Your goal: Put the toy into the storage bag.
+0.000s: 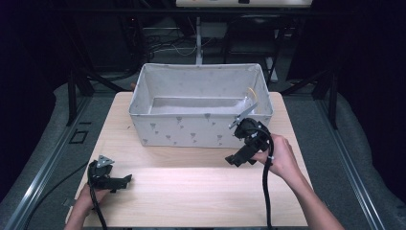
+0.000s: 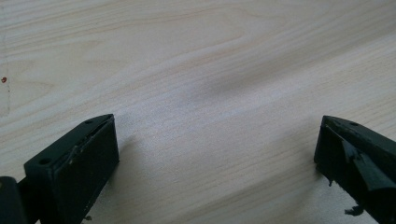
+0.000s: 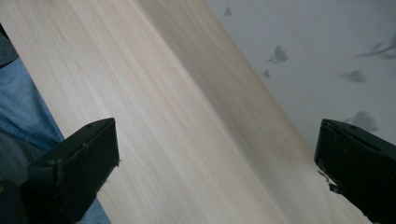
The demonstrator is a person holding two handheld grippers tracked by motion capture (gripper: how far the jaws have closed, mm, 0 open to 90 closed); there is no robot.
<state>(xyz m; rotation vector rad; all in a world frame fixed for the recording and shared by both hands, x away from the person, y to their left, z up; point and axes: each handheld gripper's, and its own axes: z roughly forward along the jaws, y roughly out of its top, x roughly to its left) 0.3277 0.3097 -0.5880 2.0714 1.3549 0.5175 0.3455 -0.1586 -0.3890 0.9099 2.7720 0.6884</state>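
Left gripper low at the near left corner of the worktop, held in the left hand, grey three-cornered plate on top, cable trailing back over the near edge. Fingers pointing across toward the right, spread wide with nothing between them but bare pale wood.

Right gripper raised a little above the worktop at the right, gripped from behind by the right hand, forearm coming in from the near right corner. Body tilted, fingers angled down and leftward, set wide apart, holding nothing. Thick black cable looping from its top down past the wrist to the near edge.

Fabric storage bin just beyond the right fingers: light grey, rectangular, open-topped, printed with small dark marks, nothing visible inside. Front wall of the bin close beside one right finger in the right gripper view, not touching. Well apart from the left fingers, farther in and to their right. A strip of bare wood between the right fingers and the bin wall; blue cloth beyond the worktop edge past the other finger.

Worktop of light wood planks, grain running its length, a tiny red speck ahead of the left fingers. Grey floor around, metal rails either side, dark frame struts and cables behind the bin, room beyond in darkness.
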